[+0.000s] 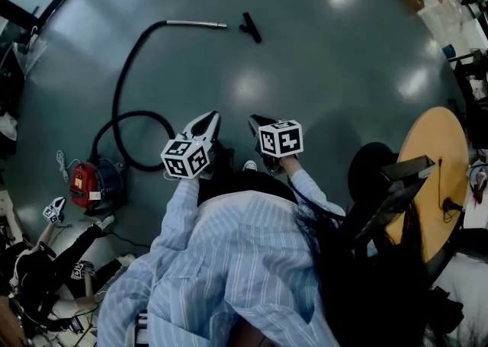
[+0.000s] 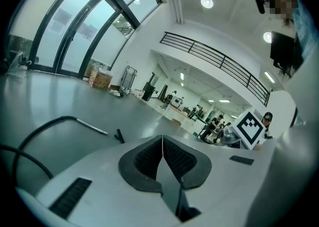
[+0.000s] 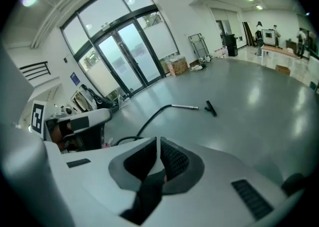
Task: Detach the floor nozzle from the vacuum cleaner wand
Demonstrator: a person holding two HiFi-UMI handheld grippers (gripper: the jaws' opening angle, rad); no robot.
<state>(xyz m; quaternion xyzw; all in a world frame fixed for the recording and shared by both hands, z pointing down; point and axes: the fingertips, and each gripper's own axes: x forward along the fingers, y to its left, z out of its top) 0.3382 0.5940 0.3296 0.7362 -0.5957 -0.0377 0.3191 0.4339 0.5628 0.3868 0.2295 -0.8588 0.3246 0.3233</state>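
Floor nozzle (image 1: 250,27) lies on the floor (image 1: 328,63) just past the wand (image 1: 197,24) tip, not touching it. Left gripper (image 1: 209,118) and right gripper (image 1: 254,120), both closed and empty, hang well apart from the wand.

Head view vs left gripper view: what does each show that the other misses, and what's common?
Only the head view: the red vacuum body and the round wooden table. Only the left gripper view: the glass doors and the balcony railing. Both: the hose, the wand with the floor nozzle lying apart from its end, and the shut, empty left claw.
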